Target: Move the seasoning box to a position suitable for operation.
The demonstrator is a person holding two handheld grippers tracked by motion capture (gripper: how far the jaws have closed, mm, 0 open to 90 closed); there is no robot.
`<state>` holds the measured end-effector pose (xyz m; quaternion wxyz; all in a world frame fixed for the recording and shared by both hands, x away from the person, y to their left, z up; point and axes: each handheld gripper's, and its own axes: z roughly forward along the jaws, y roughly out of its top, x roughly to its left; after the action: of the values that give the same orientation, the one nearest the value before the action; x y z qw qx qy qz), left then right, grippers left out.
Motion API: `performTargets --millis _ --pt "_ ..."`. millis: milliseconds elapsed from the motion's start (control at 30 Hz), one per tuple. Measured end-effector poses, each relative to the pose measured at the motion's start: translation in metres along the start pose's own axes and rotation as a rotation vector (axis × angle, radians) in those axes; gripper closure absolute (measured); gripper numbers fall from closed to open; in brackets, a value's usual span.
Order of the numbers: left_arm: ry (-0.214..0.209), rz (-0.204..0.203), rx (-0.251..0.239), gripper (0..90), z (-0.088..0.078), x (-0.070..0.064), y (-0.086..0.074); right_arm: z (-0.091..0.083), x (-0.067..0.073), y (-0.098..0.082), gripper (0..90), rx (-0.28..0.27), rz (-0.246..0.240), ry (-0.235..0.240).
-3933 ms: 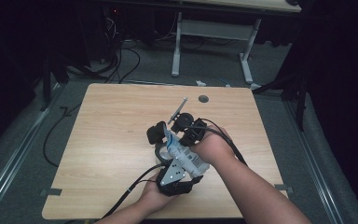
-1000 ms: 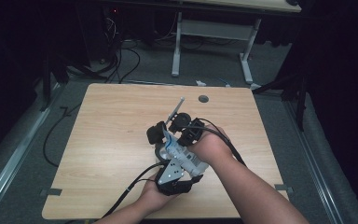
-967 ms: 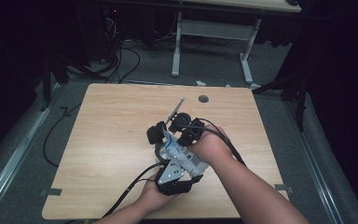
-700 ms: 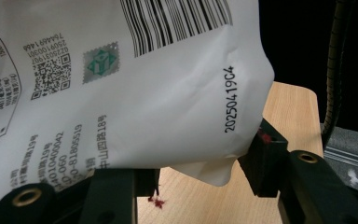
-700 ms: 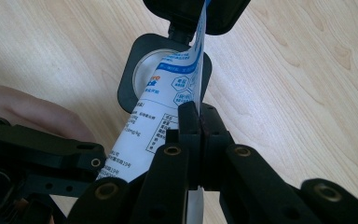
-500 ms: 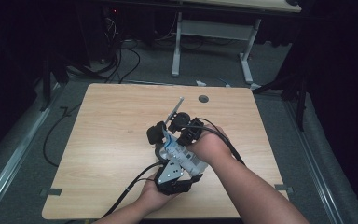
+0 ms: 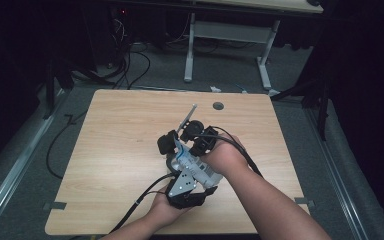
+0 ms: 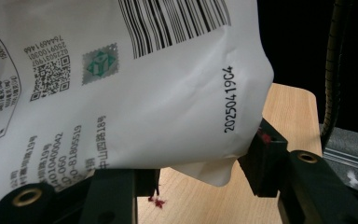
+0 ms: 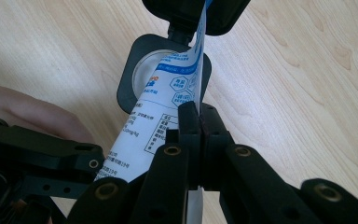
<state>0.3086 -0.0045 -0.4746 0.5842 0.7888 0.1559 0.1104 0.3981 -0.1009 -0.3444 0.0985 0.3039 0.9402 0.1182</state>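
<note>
A white pouch (image 8: pixel 121 93) with blue print, a barcode and a date code is held between both grippers over the middle of the wooden table (image 7: pixel 110 150). My left gripper (image 8: pixel 200 163) has its jaws around the pouch's bulging lower part, and both pads press on it. My right gripper (image 9: pixel 199 116) is shut on a thin flat edge of the pouch (image 9: pixel 168 102). In the high view the left gripper (image 7: pixel 177 150) points away from the person, and the right gripper (image 7: pixel 200 142) comes in from the right beside it.
Under the pouch sits a black square-rimmed piece with a pale round middle (image 9: pixel 140 74). A thin grey rod (image 7: pixel 188 116) sticks out beyond the grippers. A round cable hole (image 7: pixel 218 106) is near the table's far edge. Cables trail off the near edge.
</note>
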Motion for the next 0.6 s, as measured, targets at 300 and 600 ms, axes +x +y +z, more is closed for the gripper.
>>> performTargets --millis 300,600 --pt "0.002 -0.001 -0.002 54.4 -0.0009 0.0006 0.0006 -0.0005 0.0002 0.0007 89.8 0.000 0.005 -0.001" --pt "0.005 -0.003 -0.011 54.4 -0.0023 0.0015 0.0016 -0.0014 0.0020 0.0040 89.8 -0.002 -0.006 -0.005"
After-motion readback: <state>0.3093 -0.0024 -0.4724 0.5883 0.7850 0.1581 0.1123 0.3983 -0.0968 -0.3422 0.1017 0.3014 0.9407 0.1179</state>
